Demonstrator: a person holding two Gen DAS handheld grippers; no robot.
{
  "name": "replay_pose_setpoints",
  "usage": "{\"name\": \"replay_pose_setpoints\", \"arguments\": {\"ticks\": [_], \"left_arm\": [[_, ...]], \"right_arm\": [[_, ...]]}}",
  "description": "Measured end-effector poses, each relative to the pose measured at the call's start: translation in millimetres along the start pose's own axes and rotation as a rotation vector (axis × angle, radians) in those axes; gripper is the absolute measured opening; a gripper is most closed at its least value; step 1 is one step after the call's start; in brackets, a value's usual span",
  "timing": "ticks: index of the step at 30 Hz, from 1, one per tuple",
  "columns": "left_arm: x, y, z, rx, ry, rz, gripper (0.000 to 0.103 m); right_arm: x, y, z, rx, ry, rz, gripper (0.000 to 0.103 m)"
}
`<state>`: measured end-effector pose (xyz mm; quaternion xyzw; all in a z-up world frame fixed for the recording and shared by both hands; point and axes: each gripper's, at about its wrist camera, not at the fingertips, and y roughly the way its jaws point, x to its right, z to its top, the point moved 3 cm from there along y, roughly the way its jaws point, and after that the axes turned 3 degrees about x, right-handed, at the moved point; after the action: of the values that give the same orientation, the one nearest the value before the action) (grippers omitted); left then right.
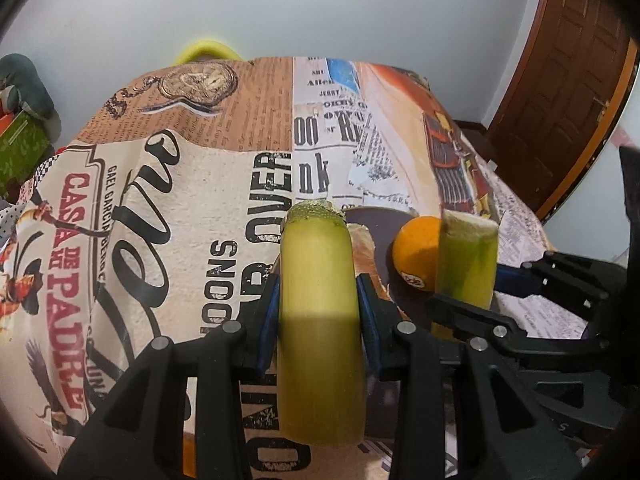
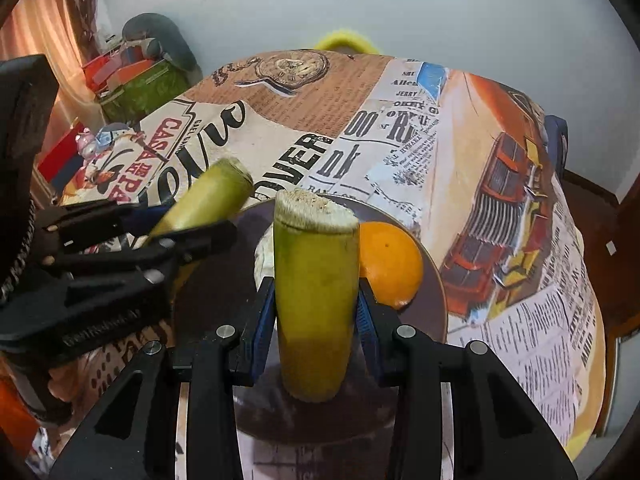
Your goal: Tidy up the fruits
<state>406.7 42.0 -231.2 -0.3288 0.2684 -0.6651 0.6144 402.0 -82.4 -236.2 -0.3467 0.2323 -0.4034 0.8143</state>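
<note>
My left gripper (image 1: 318,304) is shut on a yellow-green cut fruit piece (image 1: 320,264) that stands upright between its blue pads, over the printed tablecloth just left of a dark round plate (image 1: 376,216). My right gripper (image 2: 316,300) is shut on a second yellow-green piece (image 2: 316,276), above the dark plate (image 2: 434,292). An orange (image 2: 390,264) lies on the plate right behind that piece, and something white (image 2: 264,258) lies to its left. In the right wrist view the left gripper (image 2: 176,236) holds its piece (image 2: 208,196) tilted, beside the plate's left edge. The orange (image 1: 414,254) also shows in the left wrist view.
A tablecloth (image 1: 180,208) printed with newspaper and poster pictures covers the table. A yellow chair back (image 2: 346,40) stands behind the far edge. Boxes and a green bin (image 2: 140,88) are stacked at the far left, and a brown door (image 1: 568,92) stands to the right.
</note>
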Motion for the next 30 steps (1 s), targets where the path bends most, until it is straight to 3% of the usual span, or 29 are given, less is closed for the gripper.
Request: {"name": "replay_pose_setpoints", "arguments": {"ticks": [7,9,19,30], "left_arm": [[-3.2,16.3,-4.2,-0.063,-0.025,-0.01,0.037],[-5.4,13.1,-3.4,-0.046,-0.038,-0.009,0.037],[-5.5,-23.3,1.1,0.02,-0.018,0.003,0.037],[-21.1,-87.5,-16.5,0.066,-0.017,0.048,0.037]], "right_arm": [[-1.4,7.6,4.1,-0.014,-0.017,0.004,0.035],[-1.9,7.9,3.9,-0.018,-0.025,0.006,0.035],[0.9,-11.3,7.3,0.014,0.007,0.005,0.035],[-2.2,-71.1,-10.4,0.091,0.037,-0.053,0.035]]}}
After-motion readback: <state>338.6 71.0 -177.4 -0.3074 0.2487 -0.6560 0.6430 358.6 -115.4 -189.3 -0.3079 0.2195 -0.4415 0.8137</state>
